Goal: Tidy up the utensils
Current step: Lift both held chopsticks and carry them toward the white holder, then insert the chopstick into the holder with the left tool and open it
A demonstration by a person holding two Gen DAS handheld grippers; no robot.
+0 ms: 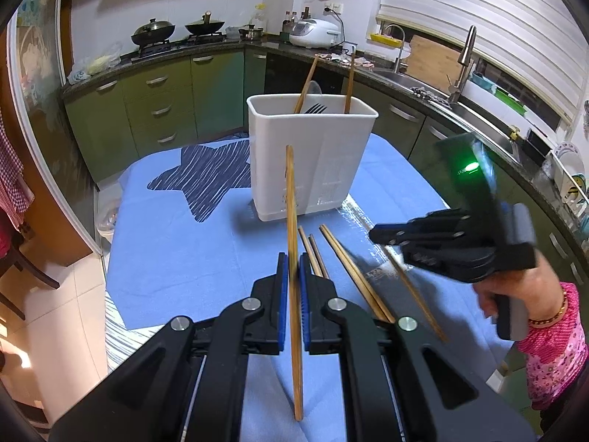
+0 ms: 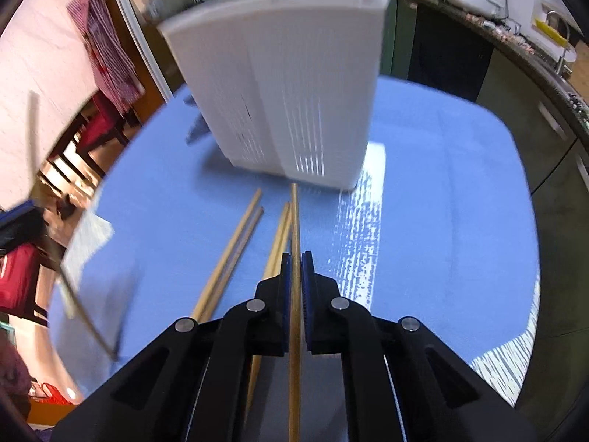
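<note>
Chopsticks (image 1: pixel 333 258) lie before the holder (image 1: pixel 313 158), cloth (image 1: pixel 165 258) leftward bare.

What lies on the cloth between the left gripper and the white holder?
In the left wrist view, loose chopsticks lie on the blue cloth between the left gripper and the holder, beside its held chopstick.

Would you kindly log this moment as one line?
left claw: shut on chopstick | right claw: shut on chopstick | white holder: upright | four chopsticks on cloth

Right gripper (image 2: pixel 293 258) clamps chopstick (image 2: pixel 295 221); white holder (image 2: pixel 279 84) ahead on blue cloth (image 2: pixel 441 184).
</note>
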